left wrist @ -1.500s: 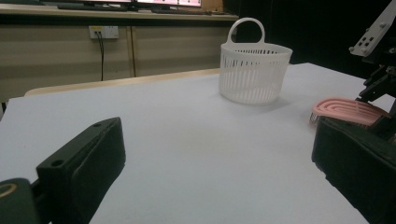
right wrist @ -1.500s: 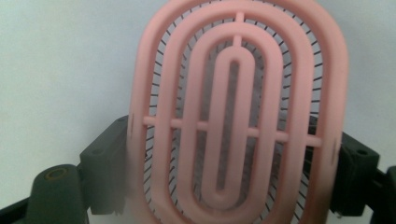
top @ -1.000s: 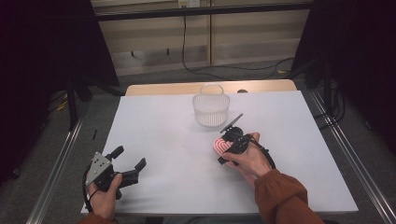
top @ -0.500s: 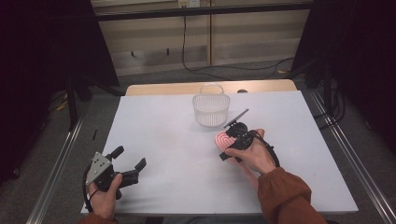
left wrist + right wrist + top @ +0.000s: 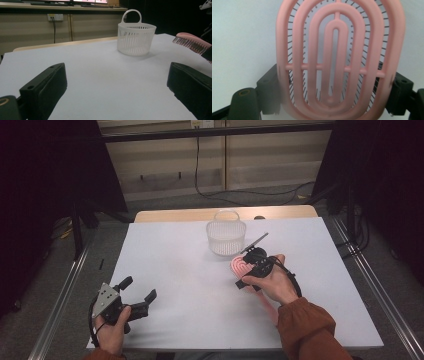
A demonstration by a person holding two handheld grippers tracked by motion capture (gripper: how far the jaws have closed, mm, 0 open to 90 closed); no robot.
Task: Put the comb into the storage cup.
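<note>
A white worktop (image 5: 200,285) is seen from above, with a person's forearms entering from the near edge. The left tongs (image 5: 136,295) are held in the left hand (image 5: 112,330) near the front left corner of the worktop, low over its surface; their two black jaws are spread wide apart with nothing between them, as is also seen in the left gripper view. The right tongs (image 5: 248,270) are held in the right hand (image 5: 275,285), at the end of an orange-brown sleeve (image 5: 307,330), right of the worktop's centre. A pink vented hairbrush (image 5: 337,57) is pinched between their jaws, one jaw pressed against each long edge of the oval head. In the right gripper view the slotted back of the brush is turned toward the camera, and dark bristles are seen through the slots. In the left gripper view the bristles are seen pointing down toward the worktop. A small white slatted basket (image 5: 226,237) with a loop handle stands upright toward the far edge of the worktop, just beyond the brush and apart from it.
</note>
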